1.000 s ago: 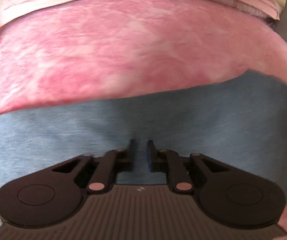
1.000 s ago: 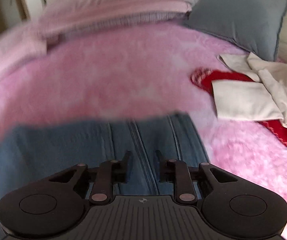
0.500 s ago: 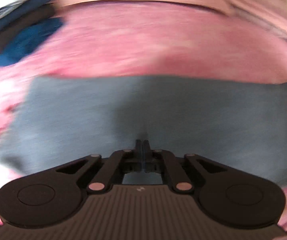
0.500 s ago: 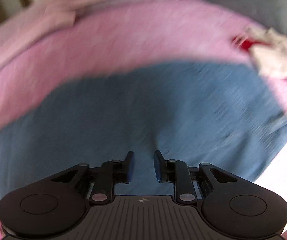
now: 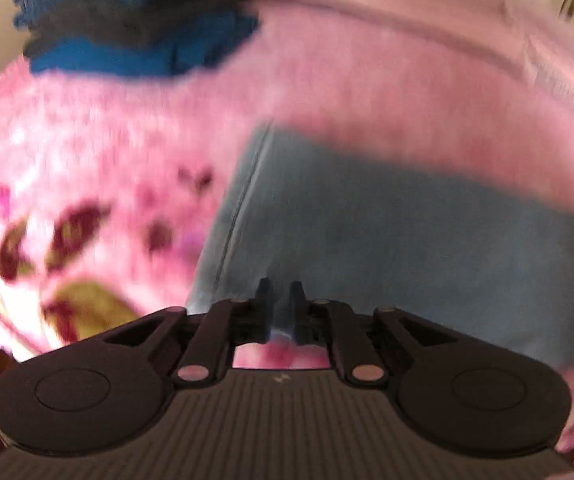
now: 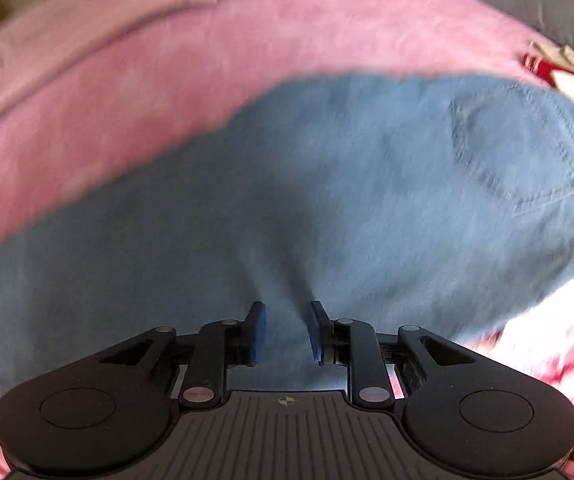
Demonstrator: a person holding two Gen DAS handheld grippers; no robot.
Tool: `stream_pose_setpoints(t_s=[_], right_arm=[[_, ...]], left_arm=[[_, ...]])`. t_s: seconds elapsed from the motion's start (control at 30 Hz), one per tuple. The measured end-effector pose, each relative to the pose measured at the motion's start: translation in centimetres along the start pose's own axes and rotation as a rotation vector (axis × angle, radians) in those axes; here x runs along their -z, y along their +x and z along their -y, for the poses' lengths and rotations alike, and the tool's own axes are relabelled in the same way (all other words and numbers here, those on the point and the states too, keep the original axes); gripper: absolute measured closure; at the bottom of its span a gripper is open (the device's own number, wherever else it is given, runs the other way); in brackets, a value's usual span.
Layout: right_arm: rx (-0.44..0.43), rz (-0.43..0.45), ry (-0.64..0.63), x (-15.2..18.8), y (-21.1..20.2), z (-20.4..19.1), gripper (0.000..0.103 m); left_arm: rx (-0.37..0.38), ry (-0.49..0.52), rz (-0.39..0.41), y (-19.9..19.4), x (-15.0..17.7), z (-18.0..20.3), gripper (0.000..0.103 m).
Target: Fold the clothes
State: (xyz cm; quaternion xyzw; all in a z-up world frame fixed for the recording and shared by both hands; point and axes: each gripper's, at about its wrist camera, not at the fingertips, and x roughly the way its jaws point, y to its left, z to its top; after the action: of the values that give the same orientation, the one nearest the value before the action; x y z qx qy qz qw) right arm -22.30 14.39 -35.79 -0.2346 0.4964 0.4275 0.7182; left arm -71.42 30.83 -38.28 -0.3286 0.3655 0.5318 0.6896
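A pair of blue jeans lies on a pink bedspread, with a back pocket at the right. In the left wrist view the jeans show a side seam at their left edge. My left gripper has its jaws a small gap apart at the near hem, with denim between them. My right gripper has its jaws apart over the denim, with a ridge of cloth rising between them. Both views are blurred.
A stack of folded dark and blue clothes sits at the far left of the bed. White and red garments lie at the far right, beside a grey pillow. The bedspread has a floral print at the left.
My left gripper shut half a second ago and now stands slightly apart, swung left so the jeans' side edge and folded stack show. My right gripper moved over the seat of the jeans.
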Motion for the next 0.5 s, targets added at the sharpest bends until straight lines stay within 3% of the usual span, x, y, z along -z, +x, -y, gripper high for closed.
stream_pose_setpoints(t_s=[0.13, 0.27, 0.3, 0.37, 0.5], right_arm=[[-0.013, -0.019, 0.003, -0.3, -2.5, -0.2, 0.080], [-0.026, -0.038, 0.006, -0.6, -5.0, -0.3, 0.078], [-0.029, -0.043, 0.006, -0.7, -5.6, -0.4, 0.073], [-0.035, -0.053, 0.008, -0.9, -6.8, -0.5, 0.035], [-0.048, -0.072, 0.011, -1.2, -9.3, -0.6, 0.033]], left_arm=[[-0.036, -0.079, -0.070, -2.2, -0.4, 0.1, 0.095], [-0.045, -0.053, -0.142, -4.9, -1.5, 3.2, 0.094], [-0.041, -0.047, -0.155, -5.6, -1.8, 4.2, 0.090], [-0.019, -0.047, -0.172, -6.8, -2.5, 6.2, 0.085], [-0.015, -0.011, -0.167, -9.4, -3.5, 10.6, 0.080]])
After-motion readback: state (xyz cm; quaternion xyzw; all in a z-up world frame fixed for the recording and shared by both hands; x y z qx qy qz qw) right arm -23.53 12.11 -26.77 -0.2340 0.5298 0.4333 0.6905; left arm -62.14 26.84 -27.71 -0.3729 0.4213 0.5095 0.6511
